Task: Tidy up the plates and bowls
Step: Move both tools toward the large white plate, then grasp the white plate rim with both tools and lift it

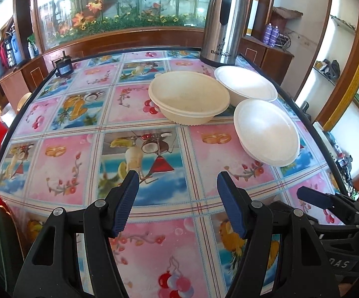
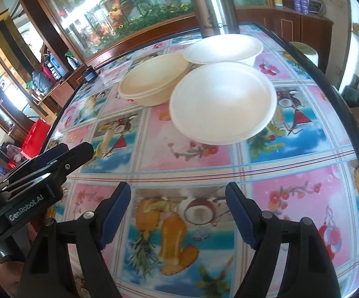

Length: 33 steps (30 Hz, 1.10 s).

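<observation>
My table [image 1: 62,154] is wearing a fruit-print cloth. Far right, a steel kettle [image 1: 222,22] is reading "Bostrium". Near it are sitting a cream bowl [image 1: 188,99] and two white bowls [image 1: 266,131] [image 1: 246,83], clustered. Both my left claw [image 1: 178,186] and right claw [image 2: 178,198] are gaping apart, empty; one body is reading "GenRobot.AI".

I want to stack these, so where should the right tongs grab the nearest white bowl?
Grip the near white bowl by its thin rim on the side facing the right tongs, one pad inside and one outside. It sits upright and looks too wide to span, while the cream bowl crowds its far left side.
</observation>
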### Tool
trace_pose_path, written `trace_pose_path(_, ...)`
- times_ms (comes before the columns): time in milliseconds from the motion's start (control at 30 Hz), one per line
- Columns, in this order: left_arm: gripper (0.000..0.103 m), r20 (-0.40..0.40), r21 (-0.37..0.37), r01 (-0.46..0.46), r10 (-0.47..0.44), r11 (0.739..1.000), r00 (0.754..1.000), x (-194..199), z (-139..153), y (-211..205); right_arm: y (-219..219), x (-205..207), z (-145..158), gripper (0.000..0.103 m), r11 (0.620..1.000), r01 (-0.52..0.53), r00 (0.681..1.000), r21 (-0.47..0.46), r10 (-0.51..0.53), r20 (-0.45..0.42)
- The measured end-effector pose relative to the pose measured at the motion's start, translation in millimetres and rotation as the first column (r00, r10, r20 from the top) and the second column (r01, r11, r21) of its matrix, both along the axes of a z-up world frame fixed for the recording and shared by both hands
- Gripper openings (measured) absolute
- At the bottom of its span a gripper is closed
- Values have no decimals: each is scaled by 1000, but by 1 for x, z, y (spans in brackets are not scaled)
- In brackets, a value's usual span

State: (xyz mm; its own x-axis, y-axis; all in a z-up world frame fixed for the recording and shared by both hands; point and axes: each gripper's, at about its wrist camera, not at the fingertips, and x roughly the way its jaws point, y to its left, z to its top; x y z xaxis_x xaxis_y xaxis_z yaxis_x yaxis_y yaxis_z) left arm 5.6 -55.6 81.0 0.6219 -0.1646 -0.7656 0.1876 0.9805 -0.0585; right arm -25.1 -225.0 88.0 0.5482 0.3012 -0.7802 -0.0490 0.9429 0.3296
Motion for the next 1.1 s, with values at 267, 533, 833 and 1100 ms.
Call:
trace_pose_path(267, 66, -9, 22, -13, 13, 1000, 1000, 23, -3, -4, -4, 17, 10, 79, 1000, -12, 1000, -15, 13, 17)
trace_pose_path(533, 66, -11, 37, -32, 33, 999, 999, 54, -3, -4, 2, 44, 24, 79, 999, -38, 999, -36, 39, 35)
trace_pose_path(833, 66, -34, 19, -76, 76, 997, 997, 98, 2, 5, -5, 80, 38, 79, 997, -40, 997, -65, 44, 59)
trace_pose_path(1100, 66, -41, 24, -54, 55, 998, 998, 136, 19, -17, -38, 121, 42, 79, 997, 13, 998, -82, -8, 57)
